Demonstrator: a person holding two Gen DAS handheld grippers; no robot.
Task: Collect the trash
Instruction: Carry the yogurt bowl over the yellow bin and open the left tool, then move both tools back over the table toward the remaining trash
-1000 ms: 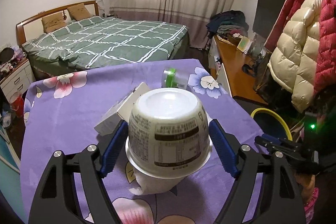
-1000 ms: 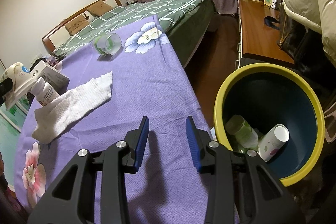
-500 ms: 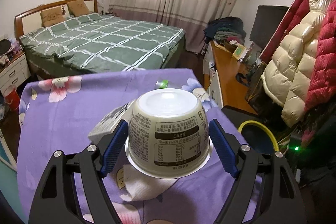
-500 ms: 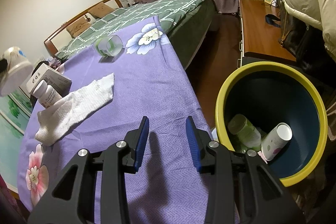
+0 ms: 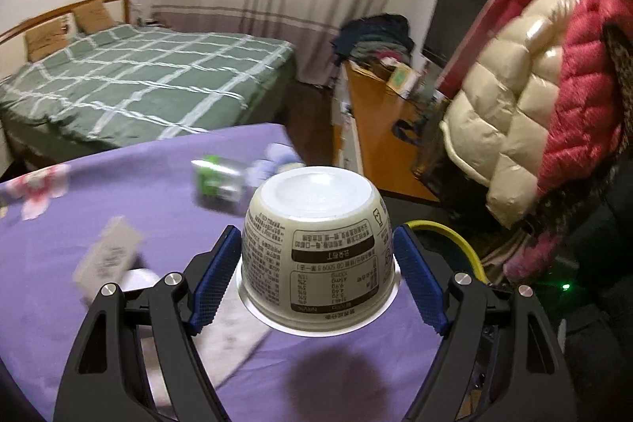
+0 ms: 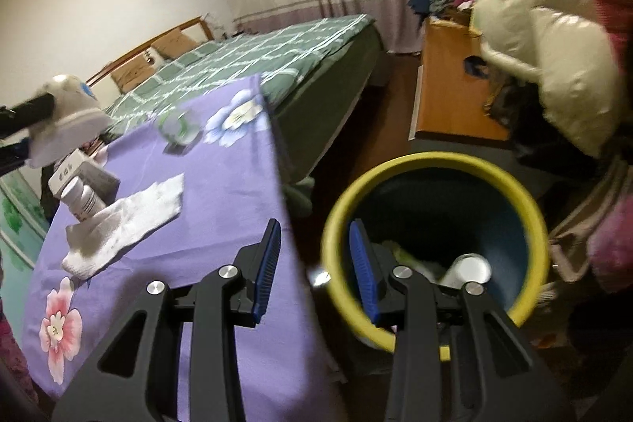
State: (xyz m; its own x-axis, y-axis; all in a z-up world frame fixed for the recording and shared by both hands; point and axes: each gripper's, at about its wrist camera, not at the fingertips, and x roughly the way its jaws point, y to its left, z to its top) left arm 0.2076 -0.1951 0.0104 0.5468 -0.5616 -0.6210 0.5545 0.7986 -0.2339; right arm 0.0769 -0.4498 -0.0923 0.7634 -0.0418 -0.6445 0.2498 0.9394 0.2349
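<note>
My left gripper (image 5: 316, 248) is shut on an upside-down cream noodle bowl (image 5: 312, 208), its blue pads pressed on both sides, and the bowl hangs above the purple flowered tablecloth (image 5: 118, 303). The same bowl (image 6: 63, 121) shows at the far left in the right wrist view. Past the bowl, the yellow rim of the bin (image 5: 455, 236) peeks out. My right gripper (image 6: 314, 228) is open with nothing between its fingers, over the table's right edge beside the yellow-rimmed blue bin (image 6: 431, 161). A white cup (image 6: 467, 269) and other trash lie inside the bin.
On the tablecloth (image 6: 221, 176) lie a white tissue (image 6: 126, 220), a pill bottle (image 6: 83, 202), a small box (image 6: 79, 171) and a clear green-labelled cup (image 6: 178, 123) on its side. A green bed (image 5: 138, 93), a wooden desk (image 5: 379, 137) and hanging puffy coats (image 5: 514, 105) surround the table.
The left gripper has carried the bowl up and to the right, toward the bin side of the table. The right gripper has shifted right, from over the cloth to the table's edge.
</note>
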